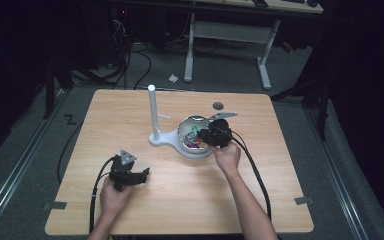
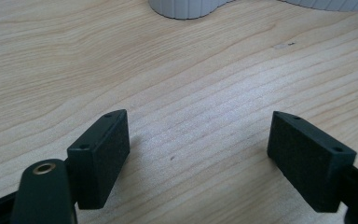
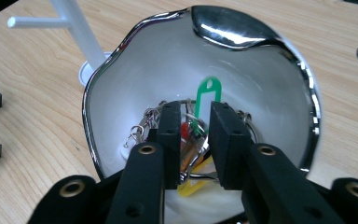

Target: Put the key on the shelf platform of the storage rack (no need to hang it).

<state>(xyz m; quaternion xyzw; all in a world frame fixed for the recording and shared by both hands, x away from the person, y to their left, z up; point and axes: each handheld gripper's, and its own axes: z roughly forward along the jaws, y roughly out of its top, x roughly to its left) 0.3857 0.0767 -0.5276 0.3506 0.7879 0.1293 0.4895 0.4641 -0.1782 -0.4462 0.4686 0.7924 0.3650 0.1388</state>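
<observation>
A shiny white bowl (image 1: 182, 127) (image 3: 88, 93) sits mid-table, holding several coloured key tags on wire rings, among them a green tag (image 3: 208, 95). My right gripper (image 1: 203, 136) (image 3: 196, 109) reaches down into the bowl. Its jaws stand a little apart, with red and orange tags and the green tag's ring in the gap and no pad pressing on them. My left gripper (image 1: 145, 173) (image 2: 198, 135) rests low over bare wood near the front left, wide open and empty.
A white post stand (image 1: 152, 112) (image 3: 77, 23) with a side peg stands just left of the bowl; its base (image 2: 186, 7) lies ahead of the left gripper. A dark round disc (image 1: 218, 105) lies behind the bowl. Cables trail off the front edge.
</observation>
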